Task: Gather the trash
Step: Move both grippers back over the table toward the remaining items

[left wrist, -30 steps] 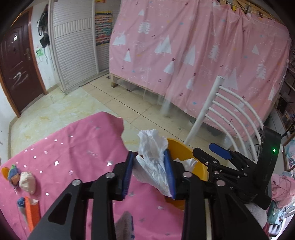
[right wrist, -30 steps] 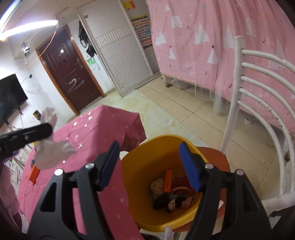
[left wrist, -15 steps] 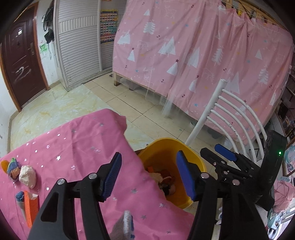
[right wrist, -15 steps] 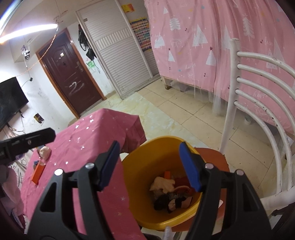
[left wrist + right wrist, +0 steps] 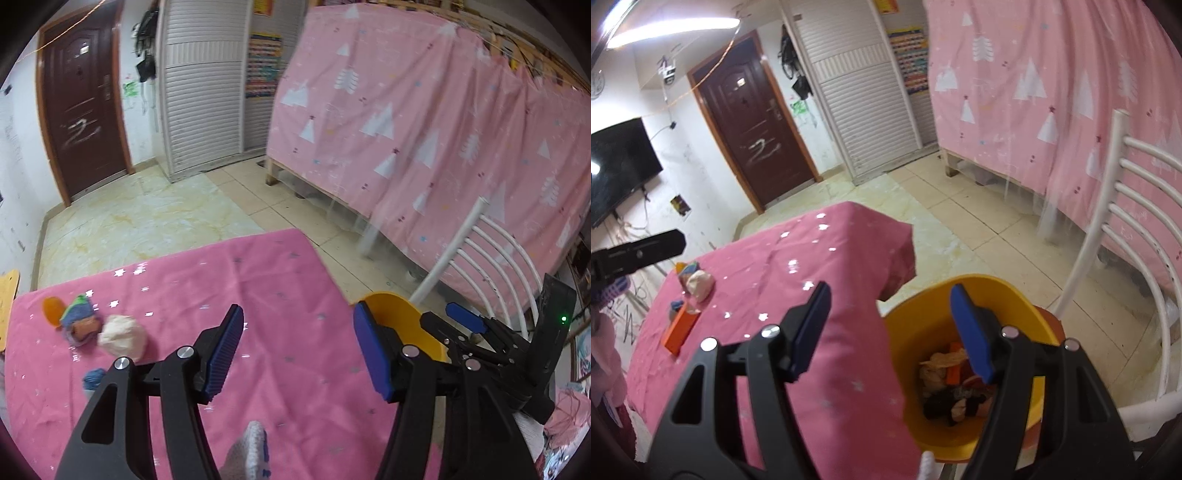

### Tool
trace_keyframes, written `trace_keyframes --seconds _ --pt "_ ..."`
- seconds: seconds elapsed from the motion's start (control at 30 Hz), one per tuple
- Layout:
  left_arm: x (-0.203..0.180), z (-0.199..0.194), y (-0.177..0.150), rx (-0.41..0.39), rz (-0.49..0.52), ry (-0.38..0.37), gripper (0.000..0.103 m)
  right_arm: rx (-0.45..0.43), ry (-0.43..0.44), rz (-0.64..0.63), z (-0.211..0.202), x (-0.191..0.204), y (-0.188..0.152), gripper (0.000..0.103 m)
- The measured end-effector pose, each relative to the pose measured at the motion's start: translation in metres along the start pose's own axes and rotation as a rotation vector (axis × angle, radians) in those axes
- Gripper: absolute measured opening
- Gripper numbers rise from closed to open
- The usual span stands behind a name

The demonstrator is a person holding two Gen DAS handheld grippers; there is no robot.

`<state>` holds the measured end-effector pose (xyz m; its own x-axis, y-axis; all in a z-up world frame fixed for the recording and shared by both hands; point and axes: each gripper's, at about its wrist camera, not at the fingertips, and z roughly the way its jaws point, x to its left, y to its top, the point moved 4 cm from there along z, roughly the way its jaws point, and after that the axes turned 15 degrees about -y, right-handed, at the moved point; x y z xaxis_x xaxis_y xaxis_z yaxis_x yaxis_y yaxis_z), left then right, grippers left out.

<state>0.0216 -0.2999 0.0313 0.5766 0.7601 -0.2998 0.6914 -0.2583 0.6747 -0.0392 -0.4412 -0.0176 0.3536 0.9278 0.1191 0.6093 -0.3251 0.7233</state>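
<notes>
A yellow bin point(image 5: 919, 321) with several scraps of trash point(image 5: 955, 391) inside stands off the table's right edge; its rim also shows in the left wrist view point(image 5: 399, 314). My left gripper point(image 5: 298, 349) is open and empty above the pink tablecloth point(image 5: 258, 280). My right gripper point(image 5: 891, 328) is open and empty over the bin's near rim. On the cloth lie a white crumpled wad point(image 5: 122, 335), a blue-green and orange scrap point(image 5: 78, 318), a small blue scrap point(image 5: 93, 377) and an orange block point(image 5: 679, 326).
A white slatted chair point(image 5: 1137, 206) stands right of the bin. A pink curtain point(image 5: 424, 122) hangs behind. A grey-white object point(image 5: 248, 452) lies at the table's near edge. Tiled floor point(image 5: 147, 214) lies beyond the table.
My left gripper opened and let go of the white tissue over the bin, then swung left back over the table. My right gripper has stayed open over the bin.
</notes>
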Motion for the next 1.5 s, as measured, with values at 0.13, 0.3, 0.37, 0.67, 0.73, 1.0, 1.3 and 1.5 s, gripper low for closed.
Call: trace_keyframes --seconds 0.13,0.3,0.37,0.67,0.73,1.0,1.3,1.5 --pt "0.024 -0.013 -0.001 -0.015 -0.027 0.025 0.055 -0.001 0.018 -0.043 -0.001 0.026 0.003 0.064" --pt "0.058 -0.031 -0.006 -0.036 -0.066 0.060 0.055 0.008 0.042 -0.096 0.002 0.058 0.006 0.064" --pt "0.074 -0.040 -0.008 -0.044 -0.082 0.079 0.055 0.011 0.051 -0.112 0.004 0.068 0.008 0.064" --pt "0.136 -0.069 -0.022 -0.064 -0.164 0.150 0.059 0.026 0.100 -0.198 0.010 0.122 0.008 0.064" --pt "0.147 -0.074 -0.025 -0.067 -0.182 0.160 0.059 0.030 0.109 -0.217 0.012 0.134 0.006 0.064" --pt "0.193 -0.089 -0.030 -0.087 -0.238 0.210 0.060 0.039 0.128 -0.278 0.016 0.172 0.007 0.064" --pt "0.239 -0.078 -0.031 -0.063 -0.299 0.211 0.060 0.056 0.143 -0.344 0.027 0.211 0.005 0.064" --pt "0.260 -0.057 -0.035 -0.032 -0.320 0.188 0.060 0.072 0.157 -0.388 0.037 0.235 0.004 0.064"
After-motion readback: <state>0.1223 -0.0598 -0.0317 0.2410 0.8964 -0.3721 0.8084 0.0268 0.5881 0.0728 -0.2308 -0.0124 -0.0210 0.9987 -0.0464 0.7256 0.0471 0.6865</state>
